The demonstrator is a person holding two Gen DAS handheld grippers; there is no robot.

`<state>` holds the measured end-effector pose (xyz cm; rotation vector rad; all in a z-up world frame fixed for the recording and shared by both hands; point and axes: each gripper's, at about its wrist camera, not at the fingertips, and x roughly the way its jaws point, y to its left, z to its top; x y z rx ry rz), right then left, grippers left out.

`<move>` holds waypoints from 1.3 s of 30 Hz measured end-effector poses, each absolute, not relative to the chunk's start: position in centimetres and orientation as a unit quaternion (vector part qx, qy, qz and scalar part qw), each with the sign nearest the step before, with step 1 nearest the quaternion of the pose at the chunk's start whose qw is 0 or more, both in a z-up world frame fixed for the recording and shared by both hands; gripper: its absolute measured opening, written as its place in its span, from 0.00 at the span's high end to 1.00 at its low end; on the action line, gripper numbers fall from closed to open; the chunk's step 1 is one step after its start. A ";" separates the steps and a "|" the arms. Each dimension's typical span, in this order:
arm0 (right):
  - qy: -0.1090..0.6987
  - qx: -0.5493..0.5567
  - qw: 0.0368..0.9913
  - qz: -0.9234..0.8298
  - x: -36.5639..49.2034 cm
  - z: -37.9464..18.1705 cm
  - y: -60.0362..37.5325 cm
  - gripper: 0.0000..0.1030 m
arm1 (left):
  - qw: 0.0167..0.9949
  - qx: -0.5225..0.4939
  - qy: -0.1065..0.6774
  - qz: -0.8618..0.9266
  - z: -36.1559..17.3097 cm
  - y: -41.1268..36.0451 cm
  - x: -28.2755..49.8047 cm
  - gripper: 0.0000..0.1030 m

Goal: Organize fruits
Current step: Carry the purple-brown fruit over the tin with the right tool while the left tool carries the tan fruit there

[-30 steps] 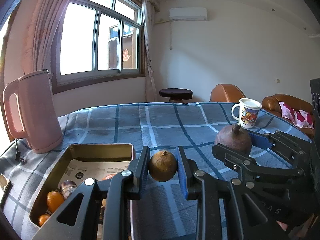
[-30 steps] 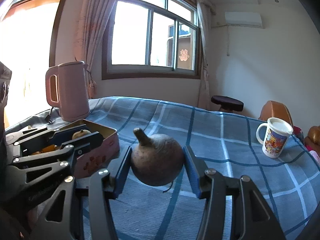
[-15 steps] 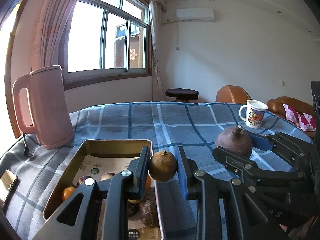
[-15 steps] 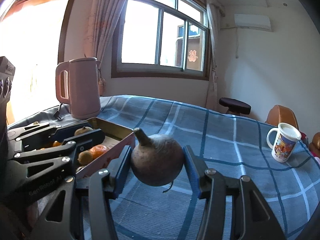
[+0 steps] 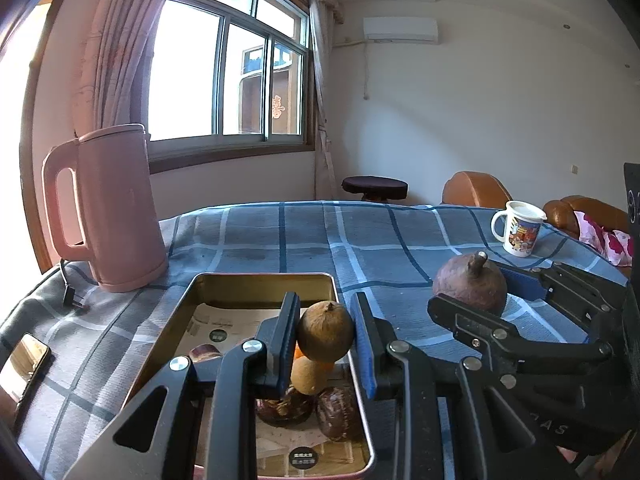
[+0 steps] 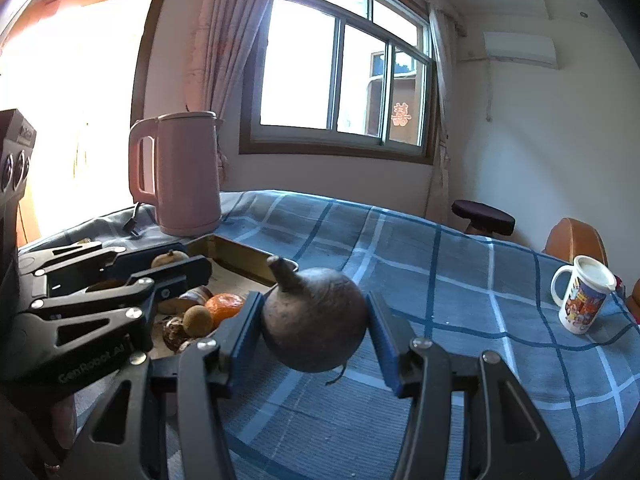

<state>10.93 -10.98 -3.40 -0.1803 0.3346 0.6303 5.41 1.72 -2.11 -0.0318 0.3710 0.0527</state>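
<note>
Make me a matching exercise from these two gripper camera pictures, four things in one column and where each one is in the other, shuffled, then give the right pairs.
Things:
1. small brown round fruit
2. large dark purple-brown fruit with a stem
3. orange tangerine
4. printed mug

Places:
A. lying in the gold tin tray
B. clamped in the right gripper
C. standing on the blue plaid tablecloth, far right
D. clamped in the left gripper, above the tray

Pairs: 1-D, 2-B, 3-A, 4-C
</note>
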 end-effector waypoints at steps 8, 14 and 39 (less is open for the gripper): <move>0.163 -0.093 0.928 0.320 10.5 -3.4 -9.7 0.47 | 0.982 -0.016 0.186 0.037 -2.1 2.9 4.8 0.73; 0.162 -0.099 0.924 0.331 10.1 -3.5 -8.5 0.47 | 0.981 -0.016 0.188 0.043 -2.1 3.8 4.4 0.73; 0.158 -0.103 0.908 0.375 9.6 -2.9 -4.9 0.47 | 0.975 -0.014 0.203 0.089 -2.1 7.7 3.6 0.73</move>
